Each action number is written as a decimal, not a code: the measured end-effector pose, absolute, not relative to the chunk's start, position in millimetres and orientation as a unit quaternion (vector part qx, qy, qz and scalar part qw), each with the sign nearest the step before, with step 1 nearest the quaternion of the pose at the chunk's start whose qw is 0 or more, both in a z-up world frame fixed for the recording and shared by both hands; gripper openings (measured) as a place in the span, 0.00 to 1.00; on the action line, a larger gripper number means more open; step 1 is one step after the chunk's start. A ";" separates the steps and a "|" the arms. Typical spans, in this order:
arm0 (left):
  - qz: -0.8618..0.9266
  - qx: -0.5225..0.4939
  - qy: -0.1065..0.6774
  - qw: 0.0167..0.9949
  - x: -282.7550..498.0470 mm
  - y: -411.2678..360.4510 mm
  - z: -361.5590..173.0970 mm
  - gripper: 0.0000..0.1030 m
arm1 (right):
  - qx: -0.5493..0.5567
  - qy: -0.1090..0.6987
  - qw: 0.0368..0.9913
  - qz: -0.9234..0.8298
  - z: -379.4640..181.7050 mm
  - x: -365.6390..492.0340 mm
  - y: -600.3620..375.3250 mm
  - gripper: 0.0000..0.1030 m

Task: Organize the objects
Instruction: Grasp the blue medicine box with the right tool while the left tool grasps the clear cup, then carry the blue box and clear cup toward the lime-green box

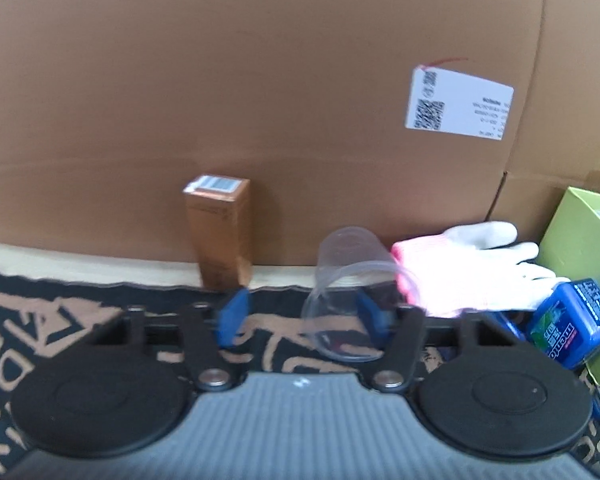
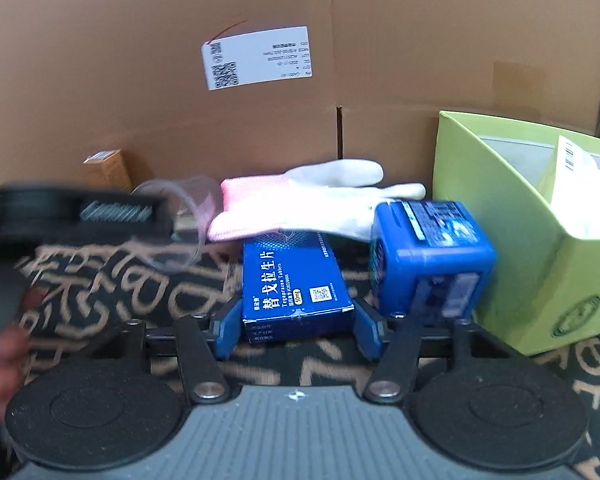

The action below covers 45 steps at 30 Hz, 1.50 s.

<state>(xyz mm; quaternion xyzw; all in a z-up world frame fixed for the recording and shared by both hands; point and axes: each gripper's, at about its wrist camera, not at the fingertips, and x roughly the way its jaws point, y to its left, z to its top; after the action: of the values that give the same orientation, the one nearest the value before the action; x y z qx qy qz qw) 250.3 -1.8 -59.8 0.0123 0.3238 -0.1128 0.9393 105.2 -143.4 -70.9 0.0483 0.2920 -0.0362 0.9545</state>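
Ahead of both my grippers stands a big cardboard wall. To my right gripper's (image 2: 296, 330) right sits the green bin (image 2: 540, 280) – one white packet inside, so sorting has barely begun. Its jaws straddle the flat blue box (image 2: 296, 288), seemingly not yet pressing. My left gripper (image 1: 300, 316) gapes partly, its right finger behind the clear cup (image 1: 348, 300) (nothing gripped). Glove (image 1: 460, 268), blue tub (image 2: 428, 252), brown carton (image 1: 220, 232) – all left.
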 end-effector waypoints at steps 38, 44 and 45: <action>-0.185 0.041 0.296 0.936 122.9 -13.8 -24.4 0.07 | 0.038 0.276 0.955 0.100 -51.0 -24.4 -178.4 0.59; -0.268 0.035 0.246 0.931 108.3 -72.2 12.8 0.07 | 0.047 0.208 0.976 0.040 -12.1 -47.0 -230.7 0.59; -0.281 0.035 0.242 0.928 107.1 -83.8 17.3 0.07 | 0.045 0.197 0.979 0.024 -6.8 -49.9 -240.0 0.59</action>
<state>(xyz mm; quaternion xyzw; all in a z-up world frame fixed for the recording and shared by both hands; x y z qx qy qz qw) 107.1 -83.8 17.3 0.0354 0.2416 -0.2810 0.9281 -49.9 -240.0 -6.8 0.0452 0.1974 0.0243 0.9790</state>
